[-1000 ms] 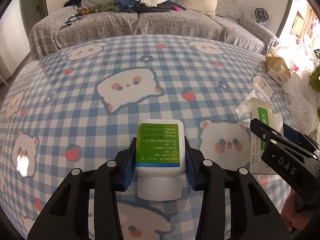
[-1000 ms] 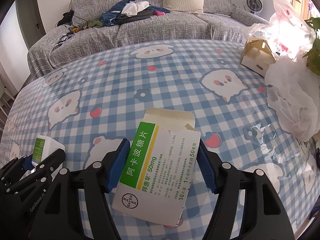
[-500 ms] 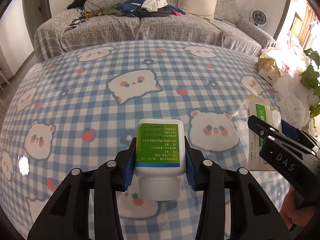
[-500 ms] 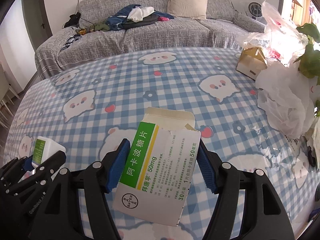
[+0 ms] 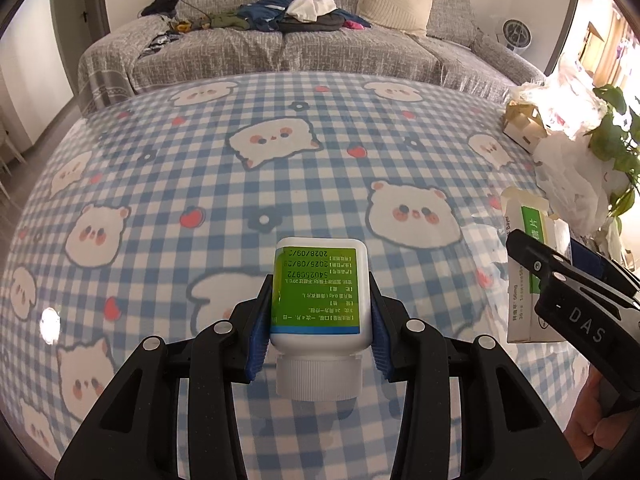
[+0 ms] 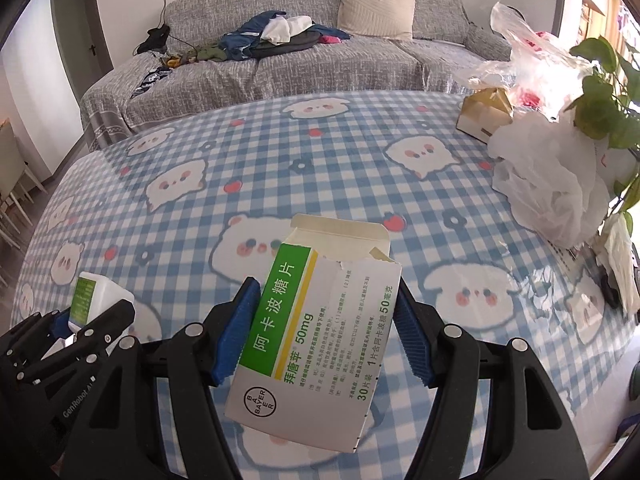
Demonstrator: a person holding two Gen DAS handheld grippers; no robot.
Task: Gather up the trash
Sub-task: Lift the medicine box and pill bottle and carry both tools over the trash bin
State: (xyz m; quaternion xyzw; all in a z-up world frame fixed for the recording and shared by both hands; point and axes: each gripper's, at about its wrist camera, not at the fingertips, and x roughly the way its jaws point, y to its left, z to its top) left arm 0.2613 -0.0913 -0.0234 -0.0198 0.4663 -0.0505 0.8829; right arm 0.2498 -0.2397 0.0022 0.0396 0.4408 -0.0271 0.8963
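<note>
Table (image 5: 168, 184) wore a blue check bear cloth; grey sofa (image 5: 320, 48) far behind, plastic bags (image 6: 548, 184) and plant at right. Left gripper (image 5: 319, 316) was clamped on a white pill bottle (image 5: 319, 292), cap toward camera. Right gripper (image 6: 326, 328) was clamped on a torn medicine box (image 6: 316, 332). Small print unreadable.

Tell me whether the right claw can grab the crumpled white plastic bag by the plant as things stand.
Probably not: the right claw is already shut on the opened medicine box, leaving no room between its pads. The path across the checked tablecloth to the white plastic bag looks clear.
</note>
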